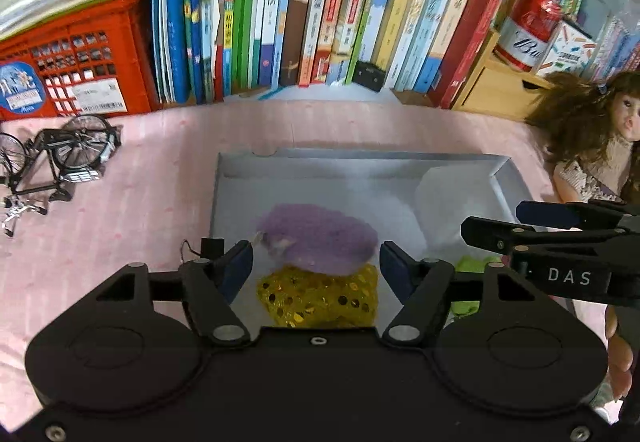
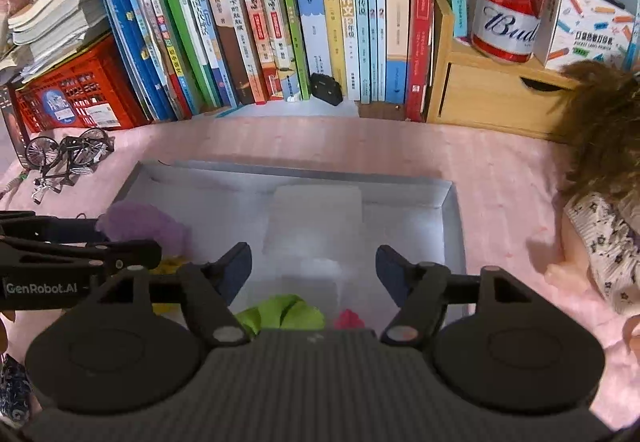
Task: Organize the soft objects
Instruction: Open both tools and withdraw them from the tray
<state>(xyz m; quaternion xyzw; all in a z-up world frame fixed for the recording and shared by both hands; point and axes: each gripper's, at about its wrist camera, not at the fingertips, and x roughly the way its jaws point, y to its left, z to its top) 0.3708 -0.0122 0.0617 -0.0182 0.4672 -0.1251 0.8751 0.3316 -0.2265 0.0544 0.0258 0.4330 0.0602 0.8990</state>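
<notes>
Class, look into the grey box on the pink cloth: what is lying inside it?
Inside the grey box lie a purple fluffy toy, a yellow sequinned piece, white pads, something green and a bit of pink. The gripper bodies hide the near end.

Purple fluffy toy (image 1: 316, 236) overlaps yellow sequinned pouch (image 1: 320, 300) in tray (image 1: 360, 162).

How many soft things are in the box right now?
5 visible: purple fluff at left, yellow sequin piece before it, white block mid-back, green cloth and pink bit at front. Grippers may hide more.
</notes>
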